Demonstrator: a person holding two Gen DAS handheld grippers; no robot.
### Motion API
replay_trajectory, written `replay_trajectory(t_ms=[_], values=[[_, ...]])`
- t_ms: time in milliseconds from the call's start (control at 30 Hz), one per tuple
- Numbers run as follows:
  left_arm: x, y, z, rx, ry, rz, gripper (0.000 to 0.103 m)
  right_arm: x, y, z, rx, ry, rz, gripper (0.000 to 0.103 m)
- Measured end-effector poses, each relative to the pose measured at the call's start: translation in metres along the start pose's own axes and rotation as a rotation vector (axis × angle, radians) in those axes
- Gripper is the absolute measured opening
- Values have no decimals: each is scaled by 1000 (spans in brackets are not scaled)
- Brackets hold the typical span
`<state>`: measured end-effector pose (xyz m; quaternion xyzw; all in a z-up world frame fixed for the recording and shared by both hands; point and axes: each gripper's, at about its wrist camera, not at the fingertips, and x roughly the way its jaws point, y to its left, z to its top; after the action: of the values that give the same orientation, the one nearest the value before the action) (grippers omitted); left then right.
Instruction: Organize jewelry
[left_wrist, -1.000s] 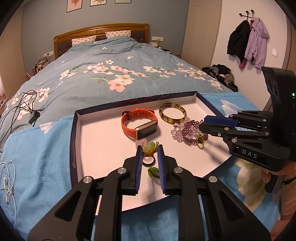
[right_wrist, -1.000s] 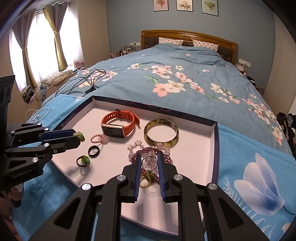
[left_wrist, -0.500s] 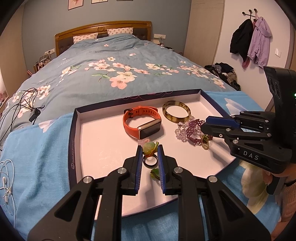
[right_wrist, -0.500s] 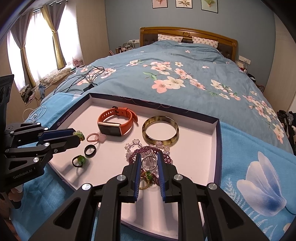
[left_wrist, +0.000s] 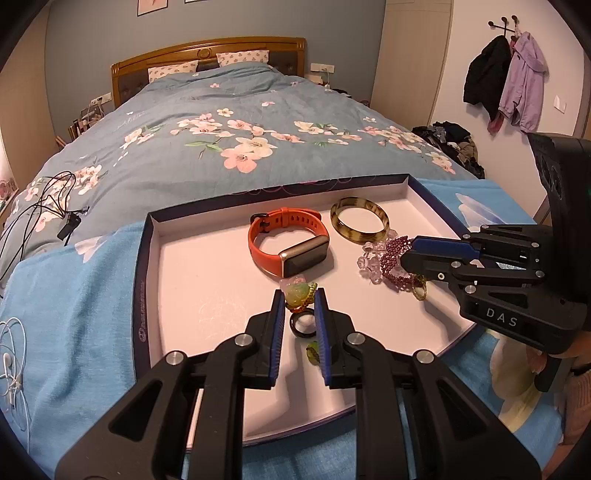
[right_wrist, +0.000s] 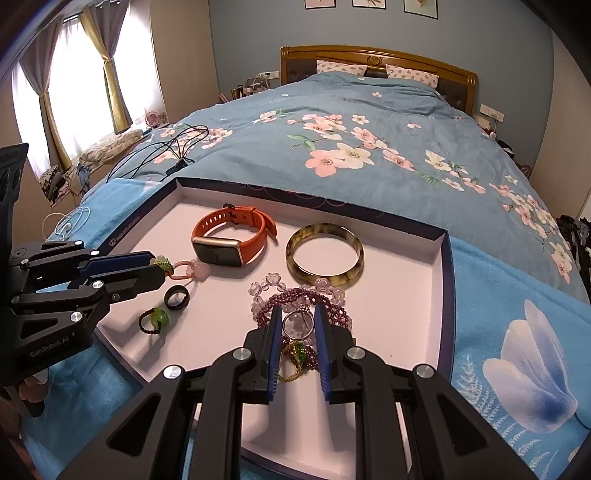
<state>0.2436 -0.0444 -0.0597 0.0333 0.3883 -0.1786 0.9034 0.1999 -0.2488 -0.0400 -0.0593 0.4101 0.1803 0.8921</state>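
Reaching down at a slant from the bottom of the left wrist view, left tongs (left_wrist: 299, 297) narrowed and pinching a green bead charm (left_wrist: 297, 293) at the tips, its pink cord loop (right_wrist: 186, 271) trailing toward the orange smartwatch (left_wrist: 290, 245). Entering that same view from the right edge, right tongs (right_wrist: 298, 314) also angled downward, drawn close and clamping a clear round crystal (right_wrist: 297, 325) above a heap of purple bead bracelets (right_wrist: 295, 301). Lying flat in a shallow white box lid (left_wrist: 147, 258) on the bed (left_wrist: 207, 147): watch band looped with its screen facing the near side, long axis running left to right; brown mottled bangle (right_wrist: 325, 256) just beside it, at upper right of the lid. Resting below the left tips, a black ring (right_wrist: 176, 297) and a green-stone bead ring (right_wrist: 155, 319), close together yet apart. Crowding the right tongs, clear flower beads (right_wrist: 264, 286) and a gold-wire green ring (right_wrist: 295, 356). Sprawling at far left on the quilt, black cables (left_wrist: 40, 206) and white earphones (left_wrist: 11, 354).
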Motion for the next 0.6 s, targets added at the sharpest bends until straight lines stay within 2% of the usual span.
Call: replay_trajectory(t_ms=[300,367,433,567,600], values=[[5,0,0,-9,9,3,20,3,0,-1,10,7,-1,16],[4,1,-1,-11,6,5,26,1,-2,-1,25,2,-3,20],[1,1,-3,-17,-5,13,41,-5,-4,-3,37,-12,0,26],[-16,0,-5,-21,-52,18,54,-22,-5,-8,55,-48,8,32],[-23,0,-5,-21,-76,23,61,-27,-5,-9,58,-58,10,38]])
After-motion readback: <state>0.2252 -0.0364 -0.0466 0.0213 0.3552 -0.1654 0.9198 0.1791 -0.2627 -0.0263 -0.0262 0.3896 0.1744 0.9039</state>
